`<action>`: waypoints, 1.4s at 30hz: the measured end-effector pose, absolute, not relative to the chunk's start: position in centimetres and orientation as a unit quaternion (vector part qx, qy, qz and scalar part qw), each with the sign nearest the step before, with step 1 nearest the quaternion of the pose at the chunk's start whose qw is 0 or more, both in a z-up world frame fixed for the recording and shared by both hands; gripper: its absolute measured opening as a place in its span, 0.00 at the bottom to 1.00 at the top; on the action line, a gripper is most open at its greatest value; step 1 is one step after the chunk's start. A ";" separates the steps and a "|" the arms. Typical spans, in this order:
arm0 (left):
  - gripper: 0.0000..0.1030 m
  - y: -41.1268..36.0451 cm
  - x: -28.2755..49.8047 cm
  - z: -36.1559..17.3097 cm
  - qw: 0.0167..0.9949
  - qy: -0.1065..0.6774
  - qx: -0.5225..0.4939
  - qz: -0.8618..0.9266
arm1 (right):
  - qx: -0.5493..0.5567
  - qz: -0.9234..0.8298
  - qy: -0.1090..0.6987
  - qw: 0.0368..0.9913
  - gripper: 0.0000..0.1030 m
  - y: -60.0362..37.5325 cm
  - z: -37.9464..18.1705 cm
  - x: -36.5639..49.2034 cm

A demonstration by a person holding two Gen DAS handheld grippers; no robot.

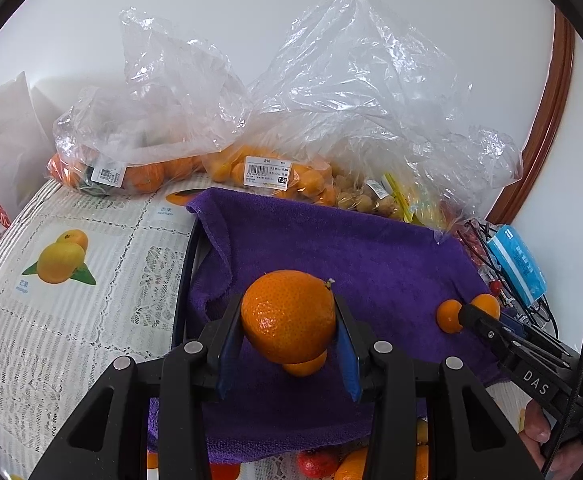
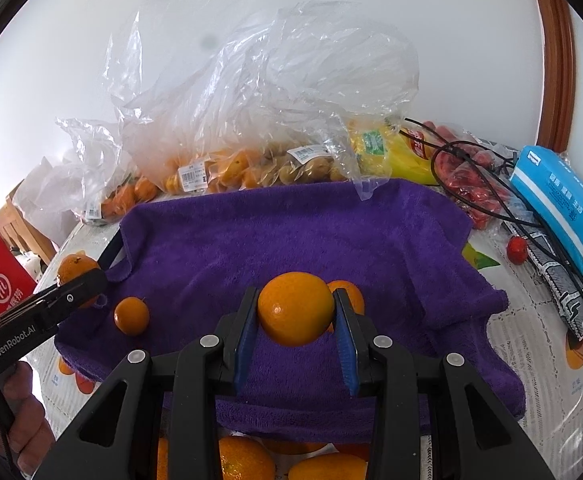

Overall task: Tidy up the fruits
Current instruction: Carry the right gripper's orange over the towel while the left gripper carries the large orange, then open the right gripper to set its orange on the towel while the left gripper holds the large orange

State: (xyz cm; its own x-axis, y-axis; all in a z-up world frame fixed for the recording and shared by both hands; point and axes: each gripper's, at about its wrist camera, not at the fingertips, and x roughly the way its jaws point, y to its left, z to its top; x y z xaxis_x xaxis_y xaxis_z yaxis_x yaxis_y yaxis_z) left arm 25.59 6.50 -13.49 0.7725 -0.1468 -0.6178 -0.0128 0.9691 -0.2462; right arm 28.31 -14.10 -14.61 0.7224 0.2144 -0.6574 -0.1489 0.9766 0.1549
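My left gripper [image 1: 287,304] is shut on a round orange tangerine [image 1: 287,320] and holds it above a purple towel [image 1: 331,248]. A small orange fruit [image 1: 305,364] lies on the towel right under it. My right gripper [image 2: 295,294] is shut on a smooth small orange [image 2: 296,308], also over the towel [image 2: 291,232], with another small orange [image 2: 349,294] just behind it. The right wrist view shows the left gripper [image 2: 87,280] at the left with its tangerine [image 2: 73,270], and a loose small orange [image 2: 131,315] beside it. The right gripper [image 1: 465,316] shows at the right of the left wrist view.
Clear plastic bags of tangerines [image 1: 143,160] and kumquats [image 1: 267,172] line the back by the wall. A blue tissue pack [image 2: 563,208], black cables [image 2: 487,184] and a small red fruit [image 2: 516,249] lie right. More oranges [image 2: 243,460] sit near the front edge. A lace tablecloth [image 1: 71,300] extends left.
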 end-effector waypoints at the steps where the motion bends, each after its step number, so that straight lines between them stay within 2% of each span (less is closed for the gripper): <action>1: 0.38 6.5 25.6 -13.5 0.934 0.336 -0.119 -0.035 | 0.045 0.098 0.361 0.926 0.35 -14.1 -14.7 28.4; 42: 0.39 5.0 26.0 -14.5 0.923 0.362 -0.115 -0.058 | 0.003 0.083 0.395 0.915 0.35 -12.9 -16.1 29.0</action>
